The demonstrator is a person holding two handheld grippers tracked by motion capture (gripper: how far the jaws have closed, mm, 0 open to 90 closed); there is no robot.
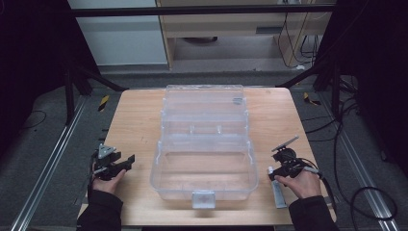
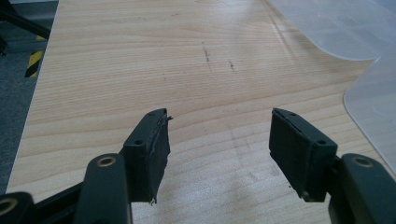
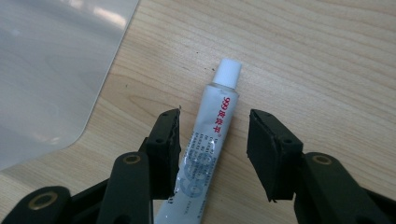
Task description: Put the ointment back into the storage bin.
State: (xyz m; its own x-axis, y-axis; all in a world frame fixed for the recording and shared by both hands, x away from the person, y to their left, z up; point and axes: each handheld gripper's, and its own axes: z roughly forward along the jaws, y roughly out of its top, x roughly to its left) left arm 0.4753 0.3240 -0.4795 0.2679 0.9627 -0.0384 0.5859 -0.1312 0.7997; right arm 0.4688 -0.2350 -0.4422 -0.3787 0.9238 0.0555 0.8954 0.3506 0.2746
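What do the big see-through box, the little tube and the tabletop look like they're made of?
The box looks like clear, glossy hard plastic: the table shows through its walls, which catch soft highlights. The tube seems a soft silvery squeeze tube, plastic or foil laminate, with red print and a white plastic cap. The tabletop looks like pale wood or wood-grain laminate, matte, with fine grain lines and small dark scuffs.

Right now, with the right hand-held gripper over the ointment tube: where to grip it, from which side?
Grip the tube across its flat mid-body, below the white cap, coming straight down. It lies flat on the table, and the right hand-held gripper already straddles it with open jaws either side, so probably only closing remains.
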